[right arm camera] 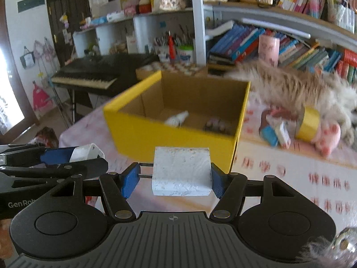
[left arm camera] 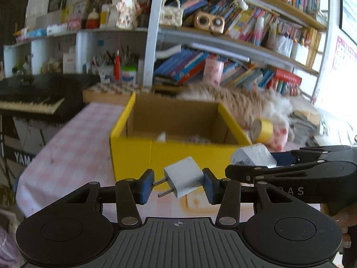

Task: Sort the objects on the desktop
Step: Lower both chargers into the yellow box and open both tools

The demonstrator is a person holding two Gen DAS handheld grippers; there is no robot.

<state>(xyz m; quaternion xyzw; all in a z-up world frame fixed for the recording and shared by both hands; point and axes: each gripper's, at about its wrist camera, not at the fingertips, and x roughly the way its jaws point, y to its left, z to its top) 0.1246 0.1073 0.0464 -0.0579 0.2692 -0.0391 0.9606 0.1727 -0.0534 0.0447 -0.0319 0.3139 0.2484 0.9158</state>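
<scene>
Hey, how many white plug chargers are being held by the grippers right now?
2. A small charger with two prongs is clamped in the left gripper. A larger charger sits in the right gripper. Both are in front of the yellow box.

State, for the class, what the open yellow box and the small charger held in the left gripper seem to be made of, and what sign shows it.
Yellow box: likely cardboard, matte yellow outside; the inner walls are plain brown with folded flaps. Small charger in the left gripper: apparently smooth white plastic with a slight sheen, and two bare grey prongs that look metal.
</scene>
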